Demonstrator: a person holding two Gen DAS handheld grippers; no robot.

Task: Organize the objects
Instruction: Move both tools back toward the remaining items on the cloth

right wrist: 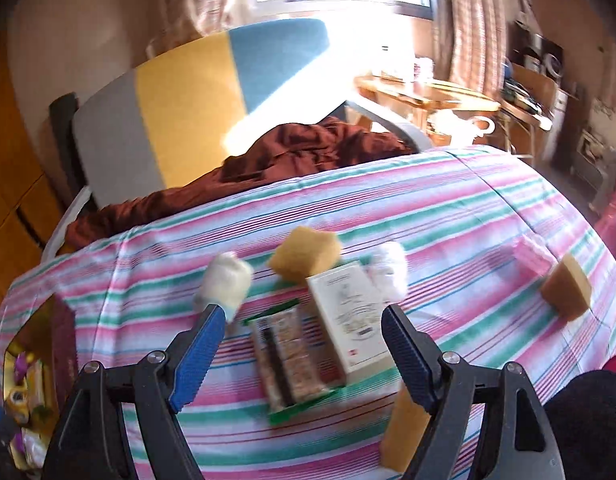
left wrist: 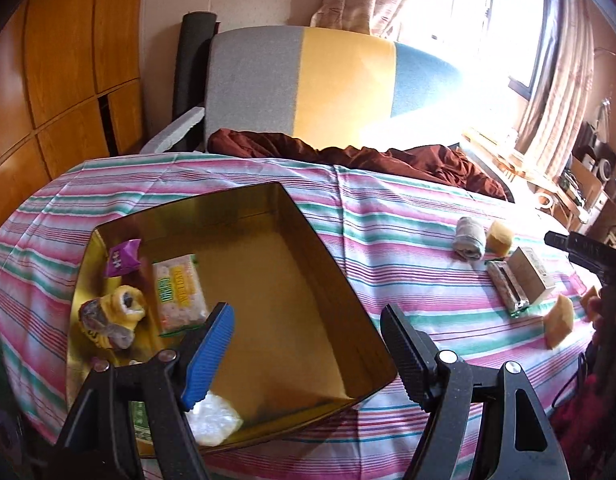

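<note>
The gold tin box (left wrist: 244,216) sits on the striped cloth (left wrist: 388,216), its long sides running away from the left gripper (left wrist: 308,356), which hangs over its near end with jaws spread and nothing between them. The tin is stiff and probably stays put as the container. The things left to sort lie well to its right, under the right gripper (right wrist: 298,354), whose jaws also stand apart and empty. The white carton (right wrist: 348,320) is likely light and rigid, so its two long faces offer the best hold; its length runs up the view, leaning left. The snack bar pack (right wrist: 288,360), touching it, lies parallel and looks slippery and crushable, so pinch it across the middle. The sponges (right wrist: 306,254) are soft and will squash anywhere. The rolled socks (right wrist: 226,280) look soft too
</note>
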